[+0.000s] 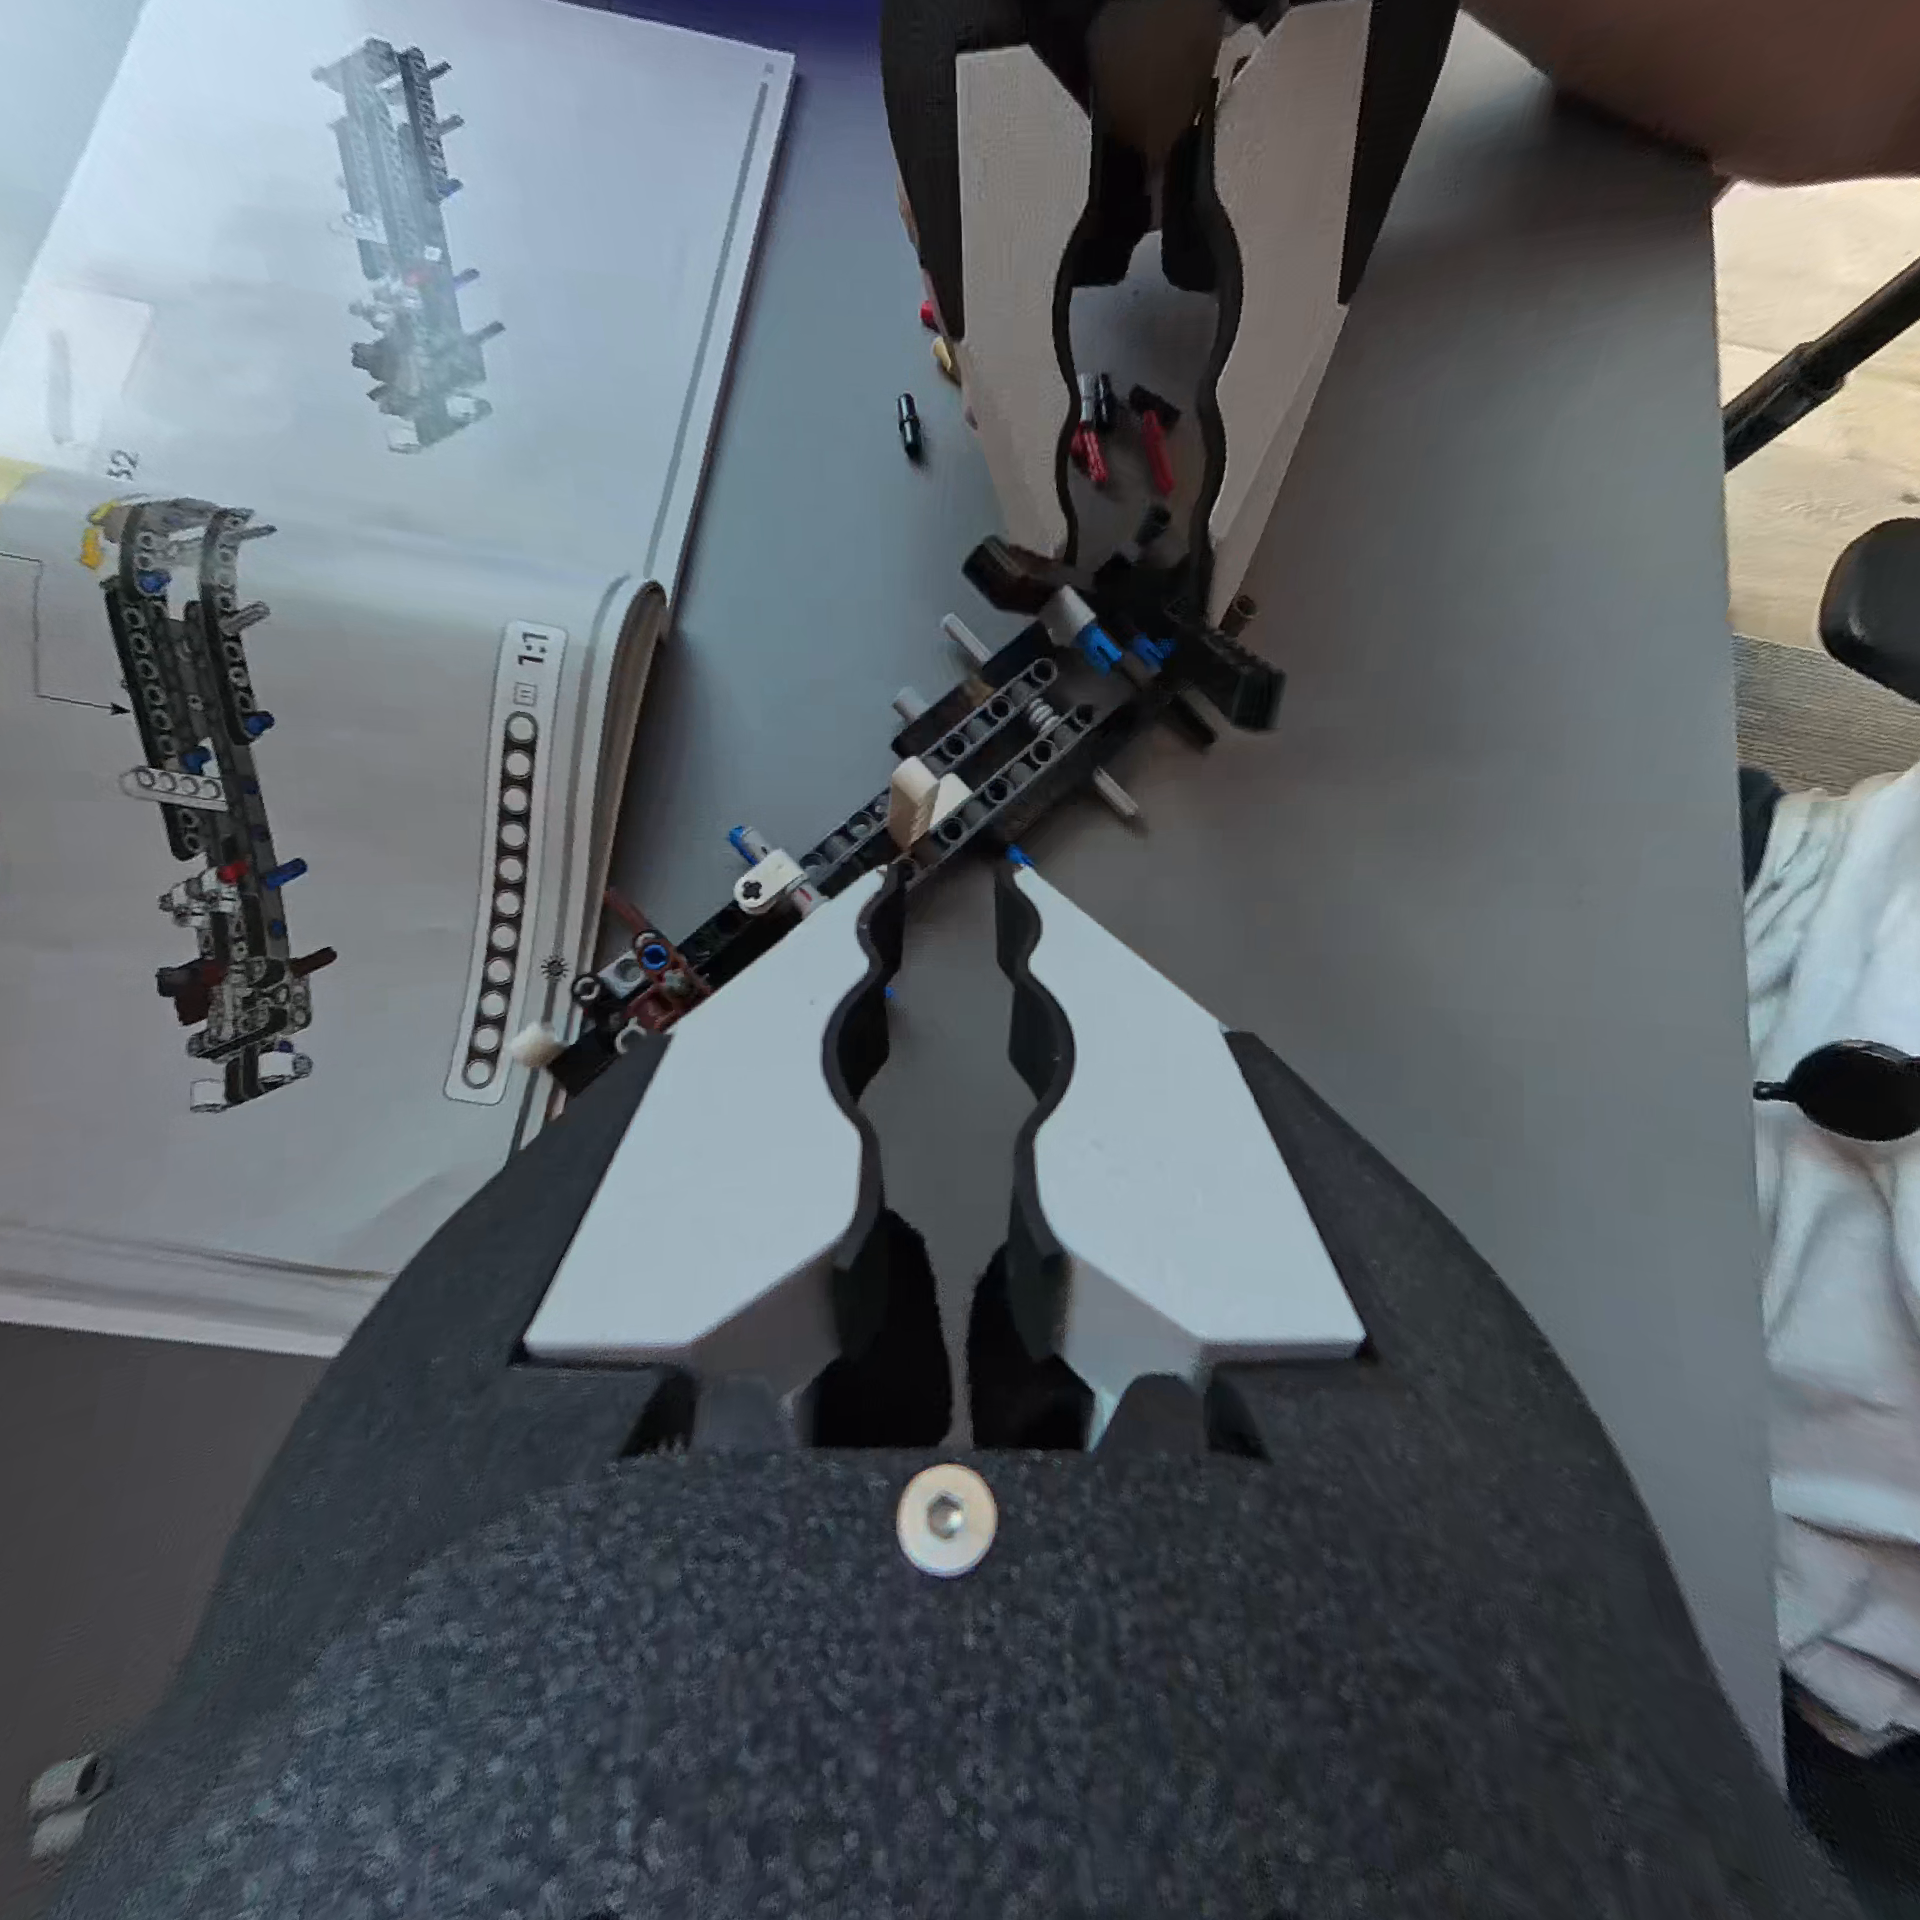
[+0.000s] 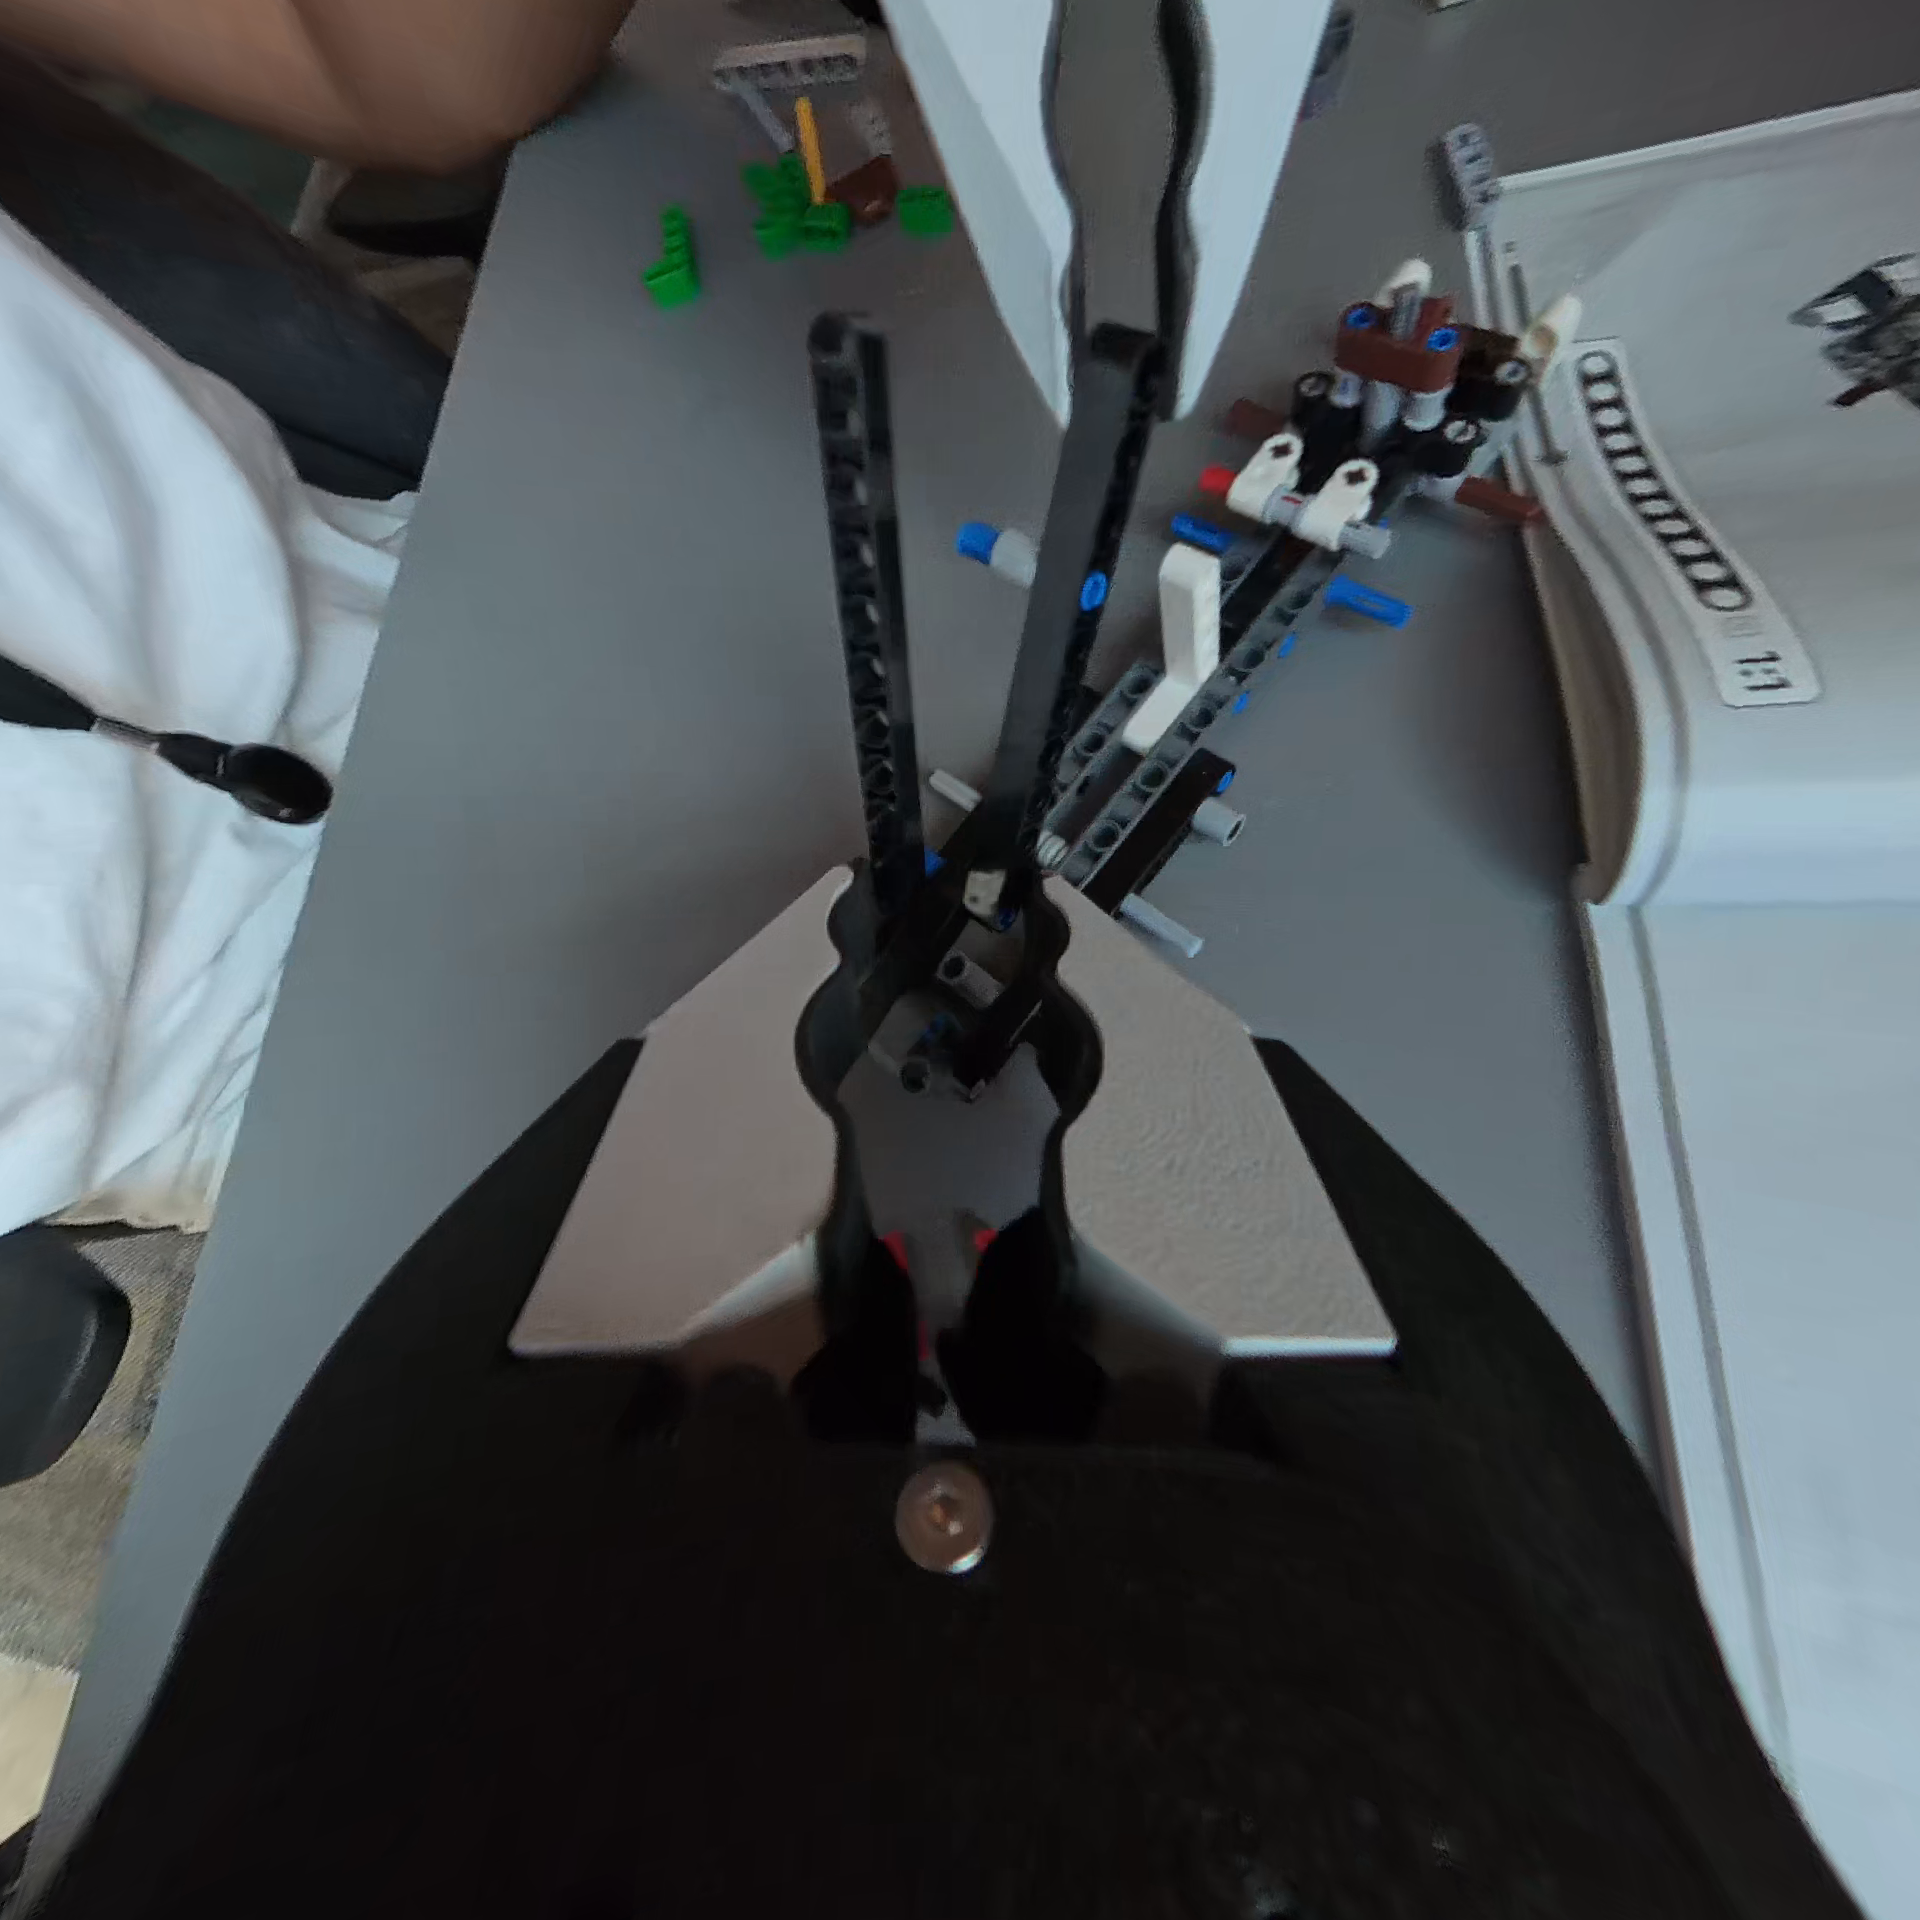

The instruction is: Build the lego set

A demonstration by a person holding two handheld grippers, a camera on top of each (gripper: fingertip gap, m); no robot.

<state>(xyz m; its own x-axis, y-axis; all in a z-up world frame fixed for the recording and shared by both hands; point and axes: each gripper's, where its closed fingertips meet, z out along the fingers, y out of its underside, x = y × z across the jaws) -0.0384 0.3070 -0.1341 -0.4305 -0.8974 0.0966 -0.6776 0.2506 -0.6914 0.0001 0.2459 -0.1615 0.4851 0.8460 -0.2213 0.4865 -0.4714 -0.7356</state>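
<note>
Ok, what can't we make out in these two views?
- Left gripper: whether its tips press the brick model; own fingers cover the contact, left wrist view.
- Model's end inside right gripper: dark, blurred, right wrist view.
- Instruction booklet: cut by left wrist view's edge.

1. Table [image 1: 1455,935]: smooth matt grey top, looks laminate.
2. Left gripper [image 1: 945,883] body: rough grainy black plastic; finger faces pale grey, smooth, matt; wavy pads [image 1: 1023,997] black, look rubbery.
3. Screw [image 1: 945,1522]: shiny bare metal w/ washer.
4. Brick model [image 1: 997,748]: hard plastic beams, black ones semi-gloss, grey ones matt; small metal spring [image 1: 1039,715].
5. Instruction booklet [image 1: 416,520]: paper, slight sheen, curled pages.
6. Green pieces [image 2: 821,213]: glossy plastic.
7. White cloth [image 2: 156,727]: soft, creased.
</note>
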